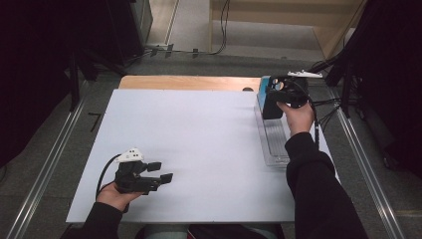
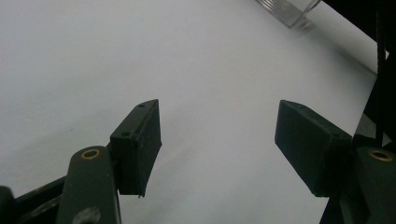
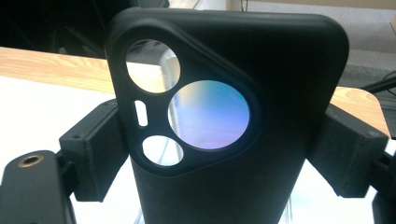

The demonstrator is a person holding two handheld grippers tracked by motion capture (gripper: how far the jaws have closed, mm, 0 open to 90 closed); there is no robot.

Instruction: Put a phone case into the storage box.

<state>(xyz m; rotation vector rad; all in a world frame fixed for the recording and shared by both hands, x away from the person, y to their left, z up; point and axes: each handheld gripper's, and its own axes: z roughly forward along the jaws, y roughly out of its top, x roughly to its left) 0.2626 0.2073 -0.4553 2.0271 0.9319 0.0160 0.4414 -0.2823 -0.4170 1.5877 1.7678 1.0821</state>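
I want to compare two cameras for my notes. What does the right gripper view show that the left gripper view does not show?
Right gripper view: the right tool is closed on a black phone case, a pad on each side; its camera cutouts are see-through. The wooden table edge and the floor lie behind.

Left gripper view: the left tool stands open with nothing between its pads, and a corner of a clear plastic tray appears at the top.

Both: two black jaws rising from below, and the white board on the table.

Black phone case [image 3: 261, 93] with see-through round cutouts; black fingers [image 2: 140, 144]; white sheet [image 1: 199, 144] over a tan wooden bench [image 1: 189, 82]; clear tray [image 1: 273, 144].
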